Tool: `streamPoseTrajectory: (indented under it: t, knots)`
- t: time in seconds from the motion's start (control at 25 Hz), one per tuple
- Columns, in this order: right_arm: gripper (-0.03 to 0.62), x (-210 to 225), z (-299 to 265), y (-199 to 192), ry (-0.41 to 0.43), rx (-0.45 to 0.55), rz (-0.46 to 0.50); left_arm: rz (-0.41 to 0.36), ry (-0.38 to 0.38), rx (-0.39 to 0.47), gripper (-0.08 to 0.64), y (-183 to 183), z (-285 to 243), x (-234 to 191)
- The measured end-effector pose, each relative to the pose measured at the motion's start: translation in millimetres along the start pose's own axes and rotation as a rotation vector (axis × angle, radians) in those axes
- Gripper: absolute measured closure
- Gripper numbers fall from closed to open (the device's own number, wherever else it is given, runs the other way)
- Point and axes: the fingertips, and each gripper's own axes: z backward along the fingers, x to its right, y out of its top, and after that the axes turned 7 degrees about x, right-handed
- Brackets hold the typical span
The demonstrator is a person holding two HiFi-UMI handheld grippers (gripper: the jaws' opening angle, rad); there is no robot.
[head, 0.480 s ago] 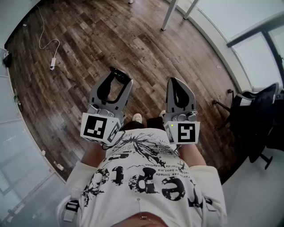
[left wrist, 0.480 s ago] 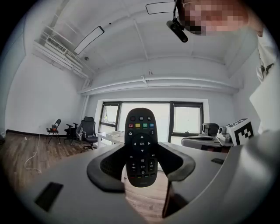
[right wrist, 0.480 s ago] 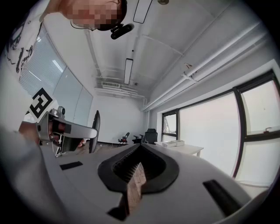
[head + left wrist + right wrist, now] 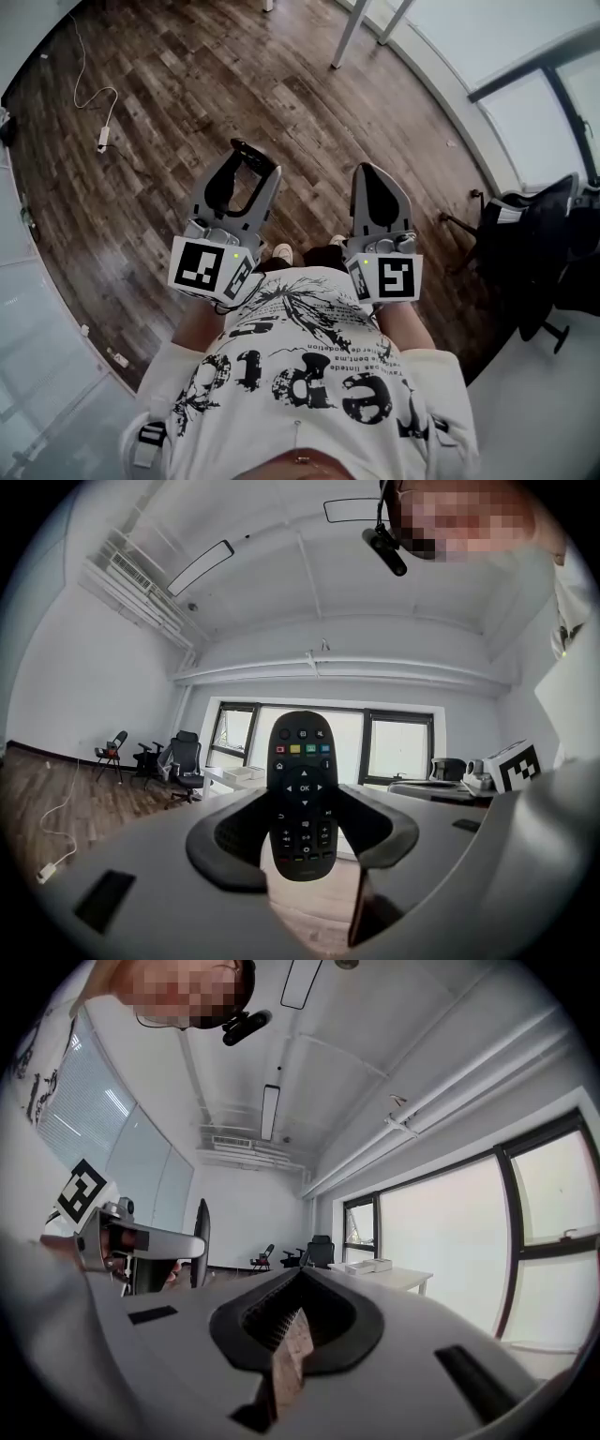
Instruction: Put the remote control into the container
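Observation:
The black remote control (image 4: 302,794) stands upright between the jaws of my left gripper (image 4: 302,834), which is shut on its lower half; its buttons face the camera. In the head view the left gripper (image 4: 246,167) is held in front of the person's chest above the wooden floor, with the remote (image 4: 249,154) dark at its tips. My right gripper (image 4: 374,180) is beside it, a hand's width to the right, shut with nothing in it; its pads (image 4: 281,1321) meet at the tip. No container shows in any view.
A white cable with a plug (image 4: 101,139) lies on the floor at the far left. A black office chair (image 4: 534,234) stands at the right, and white table legs (image 4: 349,33) at the top. Far off are a desk (image 4: 239,775) and chairs (image 4: 186,761) by the windows.
The floor, cable and chair have slid slightly up and to the left in the head view. Both grippers keep the same pose, and the remote stays in the left one.

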Motion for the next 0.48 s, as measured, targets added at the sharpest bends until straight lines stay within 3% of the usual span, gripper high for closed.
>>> streamPoseTrajectory:
  t: [0.24,0.48]
  knots:
    - [0.591,-1.6,-9.9,-8.0,0.032,-0.042,0.029,0.029,0.018,0.008,0.325,-1.6,-7.1,-10.3]
    - [0.591,25.3,-41.0,-35.5,0.072,-0.085,-0.026,0.06,0.082,-0.016,0.325,-18.5,-38.4,-25.4]
